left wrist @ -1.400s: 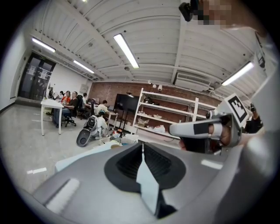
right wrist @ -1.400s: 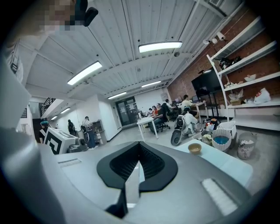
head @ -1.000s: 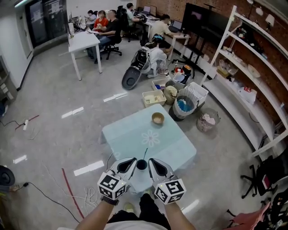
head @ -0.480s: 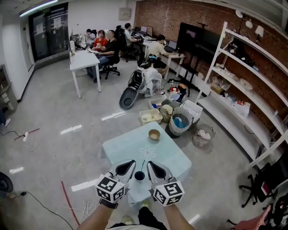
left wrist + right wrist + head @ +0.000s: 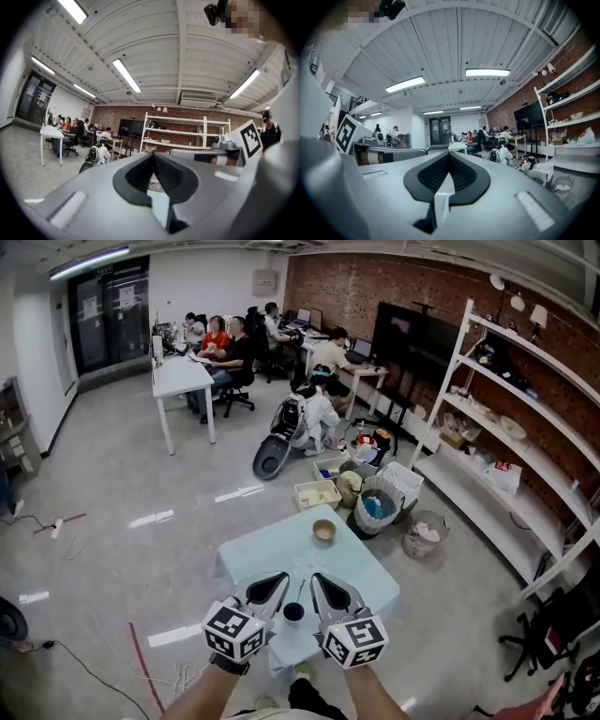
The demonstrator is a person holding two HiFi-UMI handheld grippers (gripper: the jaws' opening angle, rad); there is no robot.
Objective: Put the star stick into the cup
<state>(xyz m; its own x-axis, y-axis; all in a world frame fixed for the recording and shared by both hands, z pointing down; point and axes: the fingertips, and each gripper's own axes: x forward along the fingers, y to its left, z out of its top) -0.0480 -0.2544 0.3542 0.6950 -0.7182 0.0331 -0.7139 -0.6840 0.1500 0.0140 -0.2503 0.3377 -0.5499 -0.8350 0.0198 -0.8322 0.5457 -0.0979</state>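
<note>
Nothing legible shows in any view: no word, number or brand. The marker cube (image 5: 232, 630) on the left gripper (image 5: 277, 577) and the one (image 5: 355, 640) on the right gripper (image 5: 320, 579) bear only black-and-white square patterns. A green sign (image 5: 100, 269) above the far door (image 5: 103, 320) is too small to read.

Table (image 5: 272, 554), cup (image 5: 292, 613) lower, smaller in view (head lifted).

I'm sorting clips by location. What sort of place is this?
Likely an open-plan office or lab workshop: people work at desks, white shelves line a brick wall, and bins sit on the floor.
</note>
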